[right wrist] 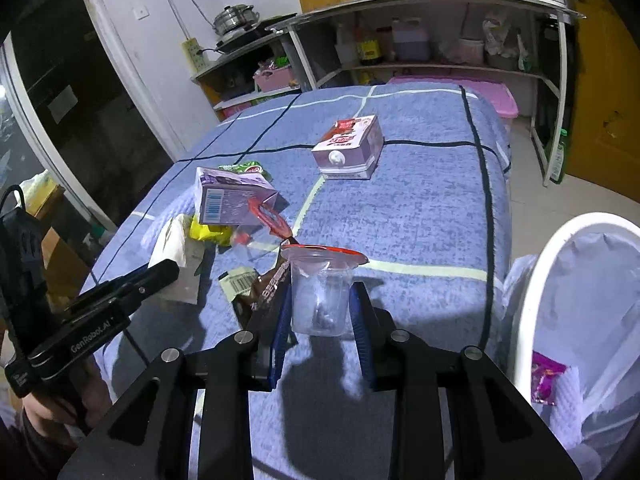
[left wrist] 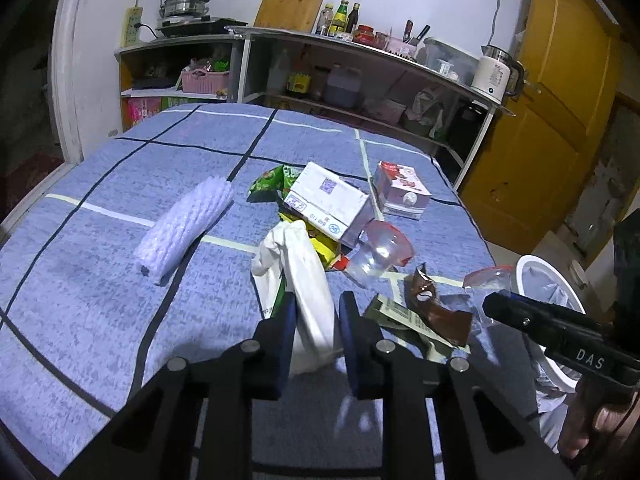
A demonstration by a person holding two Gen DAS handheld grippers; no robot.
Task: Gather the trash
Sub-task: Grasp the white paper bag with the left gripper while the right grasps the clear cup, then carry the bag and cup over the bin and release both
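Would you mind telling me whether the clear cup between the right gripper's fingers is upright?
Upright: the clear cup stands with its red-rimmed mouth on top.

Left hand-held gripper (left wrist: 314, 320) clamps a white bag (left wrist: 308, 288) — table (left wrist: 100, 280) littered.

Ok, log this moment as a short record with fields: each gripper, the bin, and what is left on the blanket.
left gripper: shut on white plastic bag
right gripper: shut on clear plastic cup
trash bin: white rim, lined, beside the bed, purple wrapper inside
left on blue blanket: two cartons, foam sleeve, brown wrapper, green packet
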